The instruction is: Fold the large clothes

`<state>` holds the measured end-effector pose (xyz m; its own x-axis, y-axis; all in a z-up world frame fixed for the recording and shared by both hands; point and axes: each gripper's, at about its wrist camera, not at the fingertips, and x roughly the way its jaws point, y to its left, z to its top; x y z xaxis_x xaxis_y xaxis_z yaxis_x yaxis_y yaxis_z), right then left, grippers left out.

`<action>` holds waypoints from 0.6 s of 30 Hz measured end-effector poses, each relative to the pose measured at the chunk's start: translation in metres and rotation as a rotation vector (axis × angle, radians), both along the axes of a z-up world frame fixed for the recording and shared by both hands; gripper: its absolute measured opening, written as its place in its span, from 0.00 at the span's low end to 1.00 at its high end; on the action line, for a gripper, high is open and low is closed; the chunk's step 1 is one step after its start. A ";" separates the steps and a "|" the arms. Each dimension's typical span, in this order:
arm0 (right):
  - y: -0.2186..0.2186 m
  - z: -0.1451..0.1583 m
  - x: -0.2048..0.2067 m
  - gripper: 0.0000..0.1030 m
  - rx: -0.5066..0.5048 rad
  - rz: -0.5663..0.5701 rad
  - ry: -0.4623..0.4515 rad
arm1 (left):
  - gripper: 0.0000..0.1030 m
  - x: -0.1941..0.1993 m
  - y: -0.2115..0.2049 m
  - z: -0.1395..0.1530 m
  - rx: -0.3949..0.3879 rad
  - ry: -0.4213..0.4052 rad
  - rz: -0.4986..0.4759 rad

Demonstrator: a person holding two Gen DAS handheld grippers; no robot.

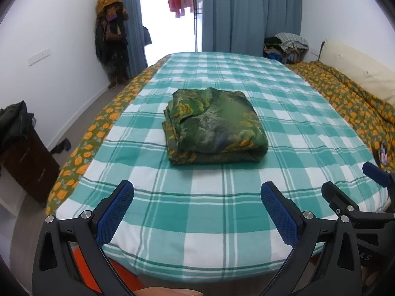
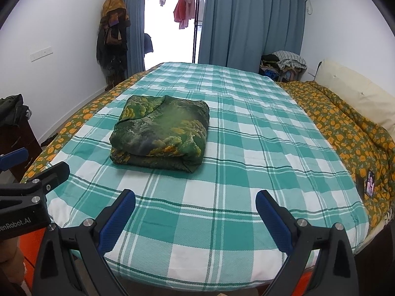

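Evidently the folding is finished: the left gripper [image 1: 197, 197] and right gripper [image 2: 195, 204] both hang spread wide and empty above the near edge of the teal-and-white checked bedspread [image 1: 246, 222]. Well ahead, mid-bed, the green and yellow printed garment [image 1: 213, 125] lies as a compact squared bundle. Little seems left beyond tidying.

A folded green garment [image 2: 160, 133] lies on the green-and-white checked bed [image 2: 246, 148], left of centre; the right gripper [image 2: 195, 212] hangs above the near edge, jaws wide apart, holding nothing. The left gripper [image 2: 32, 170] shows at the left edge; a phone [image 2: 369, 183] lies on the orange-flowered cover at right.
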<state>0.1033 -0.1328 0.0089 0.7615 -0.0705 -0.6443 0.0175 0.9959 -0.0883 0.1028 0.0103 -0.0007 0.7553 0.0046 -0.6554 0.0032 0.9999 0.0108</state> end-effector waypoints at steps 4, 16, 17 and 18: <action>0.001 0.001 0.000 0.97 0.002 0.001 -0.001 | 1.00 0.000 0.000 -0.001 -0.003 0.005 0.002; 0.004 0.002 -0.001 0.97 -0.004 -0.002 -0.007 | 1.00 0.002 -0.002 -0.005 -0.004 0.017 -0.002; 0.003 0.003 -0.001 0.97 -0.005 -0.004 -0.009 | 1.00 0.002 -0.002 -0.005 -0.004 0.017 -0.004; 0.003 0.003 -0.001 0.97 -0.007 -0.004 -0.011 | 1.00 0.002 -0.002 -0.005 -0.003 0.018 -0.005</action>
